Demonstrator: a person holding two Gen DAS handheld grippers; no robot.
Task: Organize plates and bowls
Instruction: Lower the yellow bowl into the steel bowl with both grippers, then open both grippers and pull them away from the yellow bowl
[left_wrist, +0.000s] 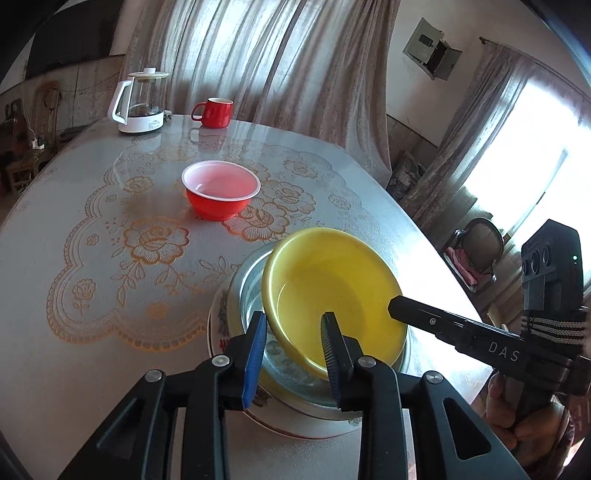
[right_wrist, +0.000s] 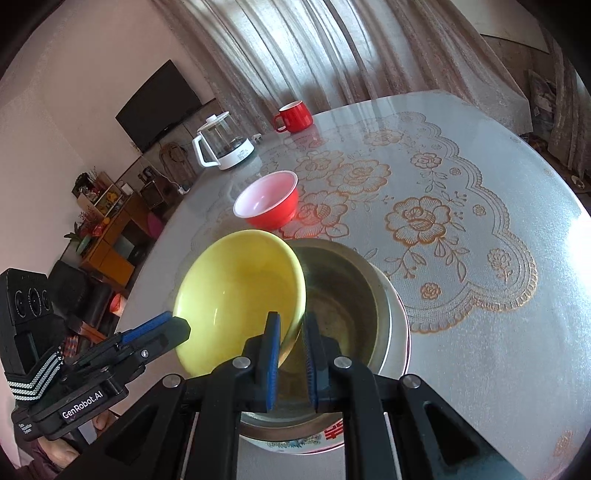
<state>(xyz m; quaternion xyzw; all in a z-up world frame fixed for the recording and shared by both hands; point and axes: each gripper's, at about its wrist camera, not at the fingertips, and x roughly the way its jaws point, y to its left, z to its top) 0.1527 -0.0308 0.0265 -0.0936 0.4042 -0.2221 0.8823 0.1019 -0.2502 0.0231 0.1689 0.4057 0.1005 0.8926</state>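
Two grippers — yellow bowl (left_wrist: 332, 295) tilted (mouth up).

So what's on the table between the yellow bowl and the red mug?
The red bowl sits between the yellow bowl and the mug, seen in both views.

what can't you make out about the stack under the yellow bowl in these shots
- Patterned plate, both views: only rim slivers show; the metal bowl covers the rest.
- Metal bowl floor, left wrist view: hidden by the tilted yellow bowl.
- Yellow bowl's near rim, right wrist view: behind the right gripper.
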